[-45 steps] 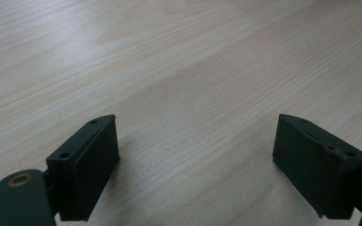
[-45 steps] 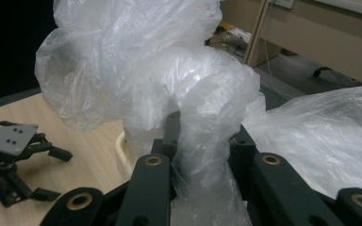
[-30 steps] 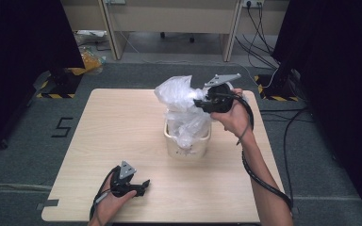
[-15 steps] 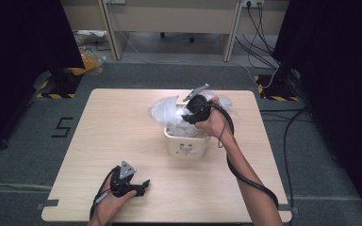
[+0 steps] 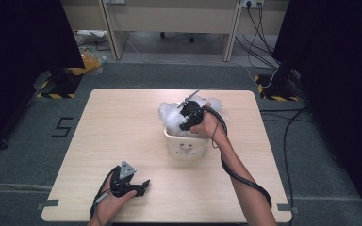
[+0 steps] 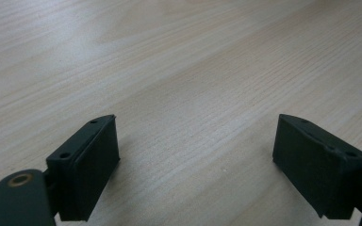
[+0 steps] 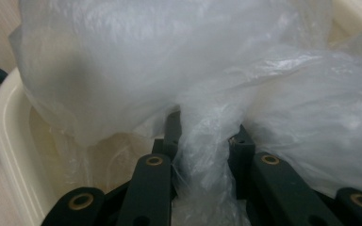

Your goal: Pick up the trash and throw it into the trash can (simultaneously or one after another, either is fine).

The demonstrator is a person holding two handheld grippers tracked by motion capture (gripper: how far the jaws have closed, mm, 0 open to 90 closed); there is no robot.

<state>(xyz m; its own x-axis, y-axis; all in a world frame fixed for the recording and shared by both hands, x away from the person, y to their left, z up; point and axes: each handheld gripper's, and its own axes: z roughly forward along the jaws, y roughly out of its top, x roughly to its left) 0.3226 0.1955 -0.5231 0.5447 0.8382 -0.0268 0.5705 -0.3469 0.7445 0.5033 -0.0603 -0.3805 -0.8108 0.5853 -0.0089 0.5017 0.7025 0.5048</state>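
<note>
A small cream bin [image 5: 184, 147] stands right of the table's middle, and a clear plastic bag [image 5: 172, 115] bulges out of its top. My right gripper [image 5: 186, 118] is down at the bin's mouth, shut on a bunched fold of the plastic bag [image 7: 202, 141]; the cream bin's rim [image 7: 4, 136] curves along the left of the right gripper view. My left gripper [image 5: 143, 186] rests near the table's front edge, left of centre, open. Between its two jaws in the left gripper view there is just bare wood, the left gripper [image 6: 195, 160] holding nothing.
The wooden table [image 5: 108, 127] stands on grey carpet. Behind it is a desk frame with cables, and hazard-taped stands sit at the far left and far right. A black cable trails from the right gripper along the forearm.
My right gripper has come down and to the left with the bag, pushing it from above the bin into the bin's mouth. The left gripper has stayed put.
</note>
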